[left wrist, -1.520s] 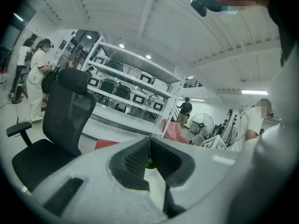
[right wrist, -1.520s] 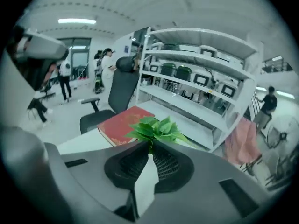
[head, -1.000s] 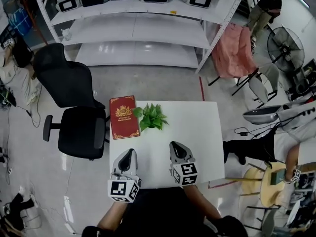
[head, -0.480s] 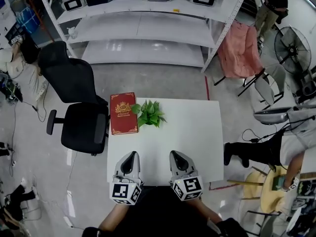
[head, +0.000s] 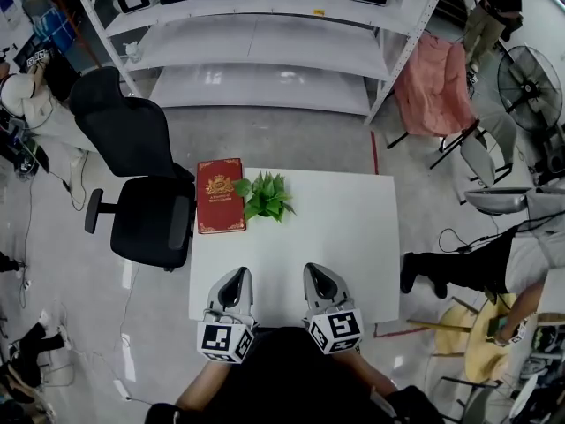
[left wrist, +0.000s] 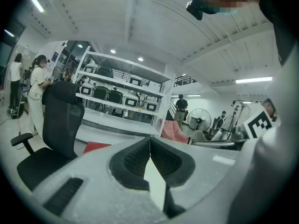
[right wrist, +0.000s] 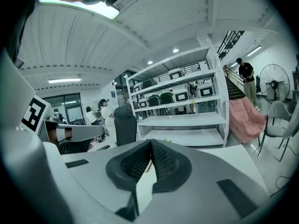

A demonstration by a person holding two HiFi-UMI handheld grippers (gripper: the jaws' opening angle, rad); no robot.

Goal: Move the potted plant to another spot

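Note:
A small green potted plant [head: 265, 197] stands near the far edge of the white table [head: 353, 237], right beside a red book [head: 220, 195]. My left gripper [head: 236, 278] and right gripper [head: 317, 273] hover side by side over the table's near edge, well short of the plant. Both are shut with nothing between their jaws. In the left gripper view the jaws of the left gripper [left wrist: 149, 139] meet at the tips. The right gripper [right wrist: 150, 143] looks the same in its own view, with a sliver of green leaf [right wrist: 164, 140] just above the jaws.
A black office chair [head: 132, 188] stands at the table's left side. White shelving [head: 265, 42] runs along the back. A pink cloth over a chair [head: 431, 87] and a fan [head: 528, 76] are at the right. A person [head: 503, 254] sits right of the table.
Both grippers have stayed near the table's front edge. The head view has shifted slightly, so the table and plant sit a little higher in the frame.

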